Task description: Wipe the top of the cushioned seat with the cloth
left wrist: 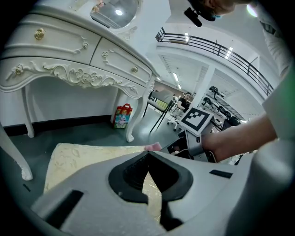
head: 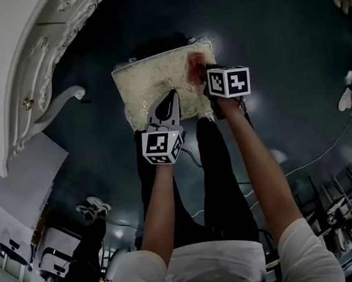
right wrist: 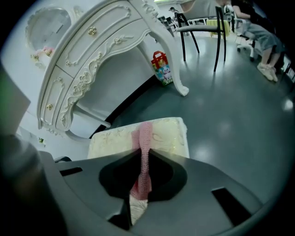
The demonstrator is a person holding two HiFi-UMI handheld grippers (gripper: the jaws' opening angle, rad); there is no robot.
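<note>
With right gripper point(right wrist: 142, 152) clamped on pink cloth point(right wrist: 145, 131) and left gripper point(left wrist: 148, 159) closed on nothing, press flat onto cushioned seat point(right wrist: 110, 140), overlapping strokes.

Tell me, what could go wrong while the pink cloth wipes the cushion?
1. The right tool pinches the cloth as a thin strip, so it might slip out or wipe only a narrow stripe.
2. The cloth sits near a corner of the seat, so a stroke could run off the edge.
3. The left tool, shut and empty, is over the seat and could get bumped.
</note>
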